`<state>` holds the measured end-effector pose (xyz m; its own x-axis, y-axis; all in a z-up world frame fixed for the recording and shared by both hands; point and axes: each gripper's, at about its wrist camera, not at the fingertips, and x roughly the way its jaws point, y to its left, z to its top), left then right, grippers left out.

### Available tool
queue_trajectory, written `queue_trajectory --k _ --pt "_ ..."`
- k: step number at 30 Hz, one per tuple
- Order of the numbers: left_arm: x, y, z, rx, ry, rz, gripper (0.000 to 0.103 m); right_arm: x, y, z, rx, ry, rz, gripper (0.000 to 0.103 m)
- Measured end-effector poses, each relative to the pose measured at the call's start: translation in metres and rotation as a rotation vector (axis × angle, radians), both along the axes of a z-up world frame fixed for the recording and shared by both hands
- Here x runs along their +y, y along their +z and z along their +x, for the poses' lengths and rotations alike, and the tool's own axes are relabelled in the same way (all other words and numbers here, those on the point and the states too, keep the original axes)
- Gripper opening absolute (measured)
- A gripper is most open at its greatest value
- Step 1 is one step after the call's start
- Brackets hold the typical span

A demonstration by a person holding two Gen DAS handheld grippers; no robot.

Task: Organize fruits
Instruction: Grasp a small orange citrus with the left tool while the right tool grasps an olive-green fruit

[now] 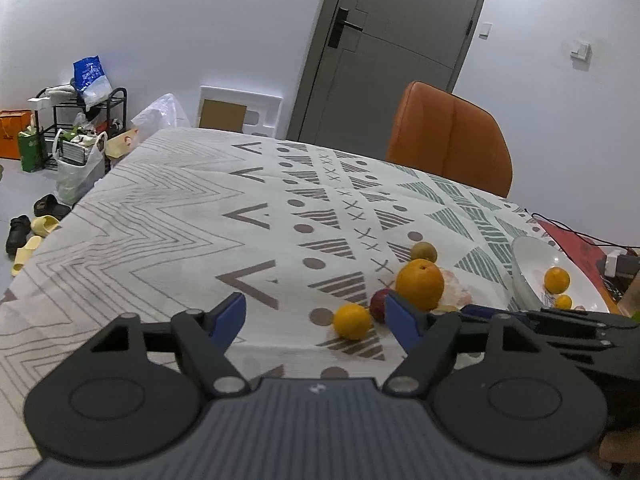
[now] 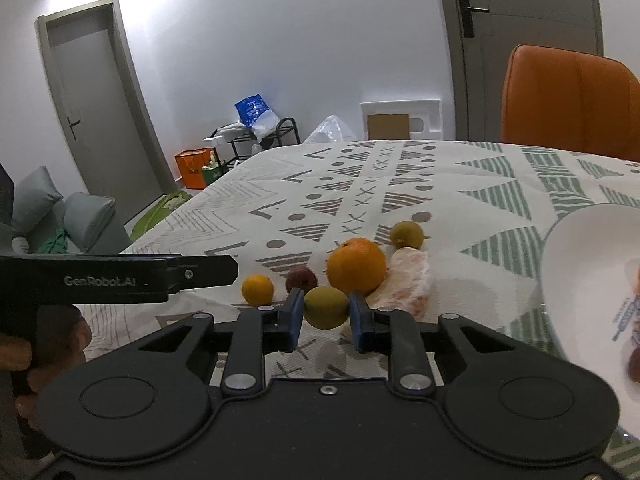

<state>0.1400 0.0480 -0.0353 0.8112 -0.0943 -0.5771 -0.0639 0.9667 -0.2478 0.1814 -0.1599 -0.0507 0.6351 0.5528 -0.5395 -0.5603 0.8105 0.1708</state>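
The left tool [image 1: 316, 318] hung wide open over the patterned bench [image 1: 168, 216], gripping nothing. Ahead of its right finger lay a small orange [image 1: 353, 321], a dark red fruit [image 1: 379, 305], a large orange [image 1: 420, 284] and a greenish fruit [image 1: 424, 251]. A white plate [image 1: 532, 256] held two small oranges [image 1: 557, 280].

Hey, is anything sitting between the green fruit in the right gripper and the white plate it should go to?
Nothing solid that I can see. The right gripper has the yellow-green fruit between its pads, and the white plate lies to its right. Only the peeled citrus piece lies partly along that path, low on the tablecloth.
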Motion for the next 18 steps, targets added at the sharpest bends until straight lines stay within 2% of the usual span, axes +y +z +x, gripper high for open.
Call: queue_trajectory --k 4,11,14,16,18 --pt "-0.005 -0.006 0.005 0.022 -0.011 -0.01 0.061 -0.009 0.005 -0.004 -0.016 -0.011 0.014 0.023" --pt "-0.023 -0.008 0.015 0.033 -0.05 -0.003 0.055 -0.027 0.012 -0.007 -0.036 -0.042 0.029 0.023" --pt "-0.028 -0.014 0.022 0.066 -0.06 0.003 0.037 -0.036 0.015 -0.009 -0.044 -0.062 0.035 0.023" --pt "-0.029 -0.017 0.023 0.082 -0.061 -0.001 0.022 -0.042 0.017 -0.01 -0.048 -0.074 0.038 0.023" --pt "-0.031 -0.016 0.021 0.072 -0.062 0.002 0.022 -0.047 0.017 -0.011 -0.05 -0.085 0.043 0.023"
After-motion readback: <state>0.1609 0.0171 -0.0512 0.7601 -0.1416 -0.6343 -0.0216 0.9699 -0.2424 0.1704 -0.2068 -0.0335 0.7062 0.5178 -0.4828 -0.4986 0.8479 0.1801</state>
